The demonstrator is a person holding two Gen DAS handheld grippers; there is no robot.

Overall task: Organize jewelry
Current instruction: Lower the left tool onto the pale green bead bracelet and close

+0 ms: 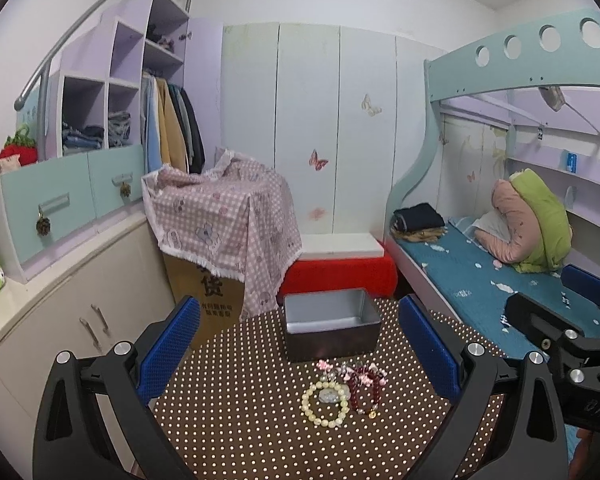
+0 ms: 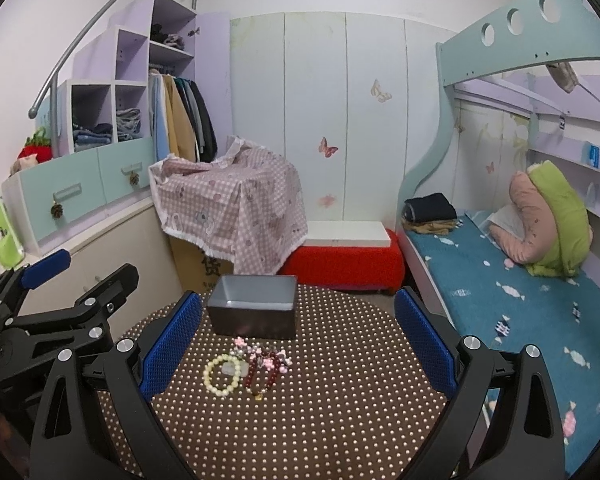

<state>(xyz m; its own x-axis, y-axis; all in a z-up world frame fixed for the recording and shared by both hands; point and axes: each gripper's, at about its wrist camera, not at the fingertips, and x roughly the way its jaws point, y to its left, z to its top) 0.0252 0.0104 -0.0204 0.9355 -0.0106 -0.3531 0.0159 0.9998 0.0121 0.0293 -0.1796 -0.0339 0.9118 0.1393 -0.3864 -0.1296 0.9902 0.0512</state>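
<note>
- On the dotted table (image 1: 260,420), the cream bracelet (image 1: 325,404), red bracelet (image 1: 364,394) and pink trinkets (image 1: 354,370) lie touching, at 6 o'clock of the empty tin box (image 1: 332,330).
- Left tongs (image 1: 300,356) and right tongs (image 2: 298,354): both spread wide, holding nothing.
- Risk: a pinch on one bracelet may drag its neighbour.
- Risk: beads roll off the pads.
- Risk: the tongs collide, hovering side by side.
</note>
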